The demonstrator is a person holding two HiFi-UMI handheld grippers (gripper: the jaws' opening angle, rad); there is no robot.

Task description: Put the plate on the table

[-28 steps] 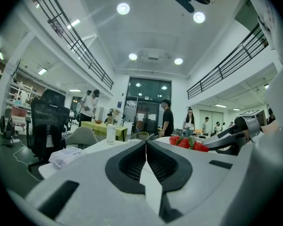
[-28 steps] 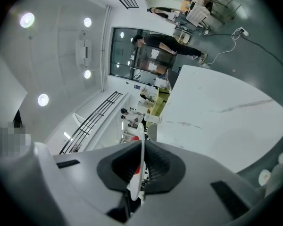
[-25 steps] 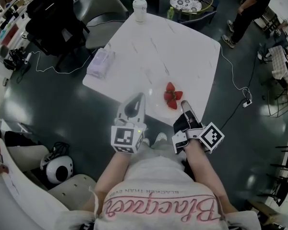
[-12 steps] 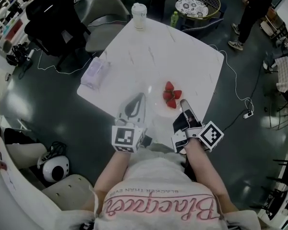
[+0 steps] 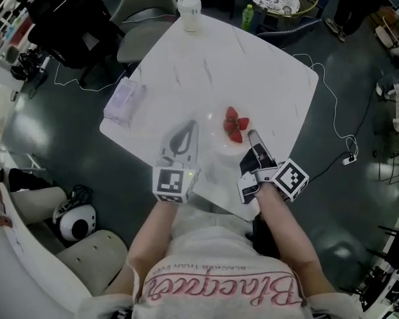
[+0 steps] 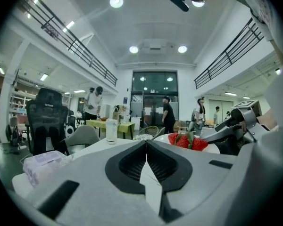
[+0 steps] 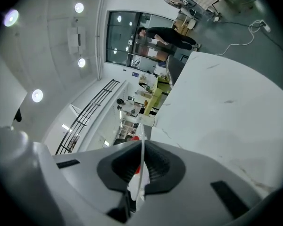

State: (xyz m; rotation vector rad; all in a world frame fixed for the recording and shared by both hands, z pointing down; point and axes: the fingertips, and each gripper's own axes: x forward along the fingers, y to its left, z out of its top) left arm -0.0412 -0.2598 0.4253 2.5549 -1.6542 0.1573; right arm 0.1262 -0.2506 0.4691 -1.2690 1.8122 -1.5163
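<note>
Plate (image 6: 210,148) with strawberries (image 5: 234,125) over the near part of the table (image 5: 253,65), a little in from the near edge, rim clamped edge-on in my right gripper (image 5: 254,141). In the right gripper view a thin white lip runs between the closed jaws, with red fruit behind it. My left gripper (image 5: 188,130) lies just beside the plate on its left, jaws pressed together on nothing. I cannot tell whether the plate's underside touches the tabletop. Step in hand, as I judge it: setting down. The next move calls for lowering the plate level until it bears on the surface, then parting the right jaws and drawing back toward the near edge. Any tilt could roll the loose berries off. A lidded cup (image 5: 189,12) stands at the far corner and a plastic-wrapped pack (image 5: 123,102) at the left edge, both well apart from the plate. The tabletop round the plate is bare, so nothing blocks the placement. Beyond the table: a green bottle (image 5: 247,16), a grey chair (image 5: 143,5), a dark office chair (image 5: 66,18).
</note>
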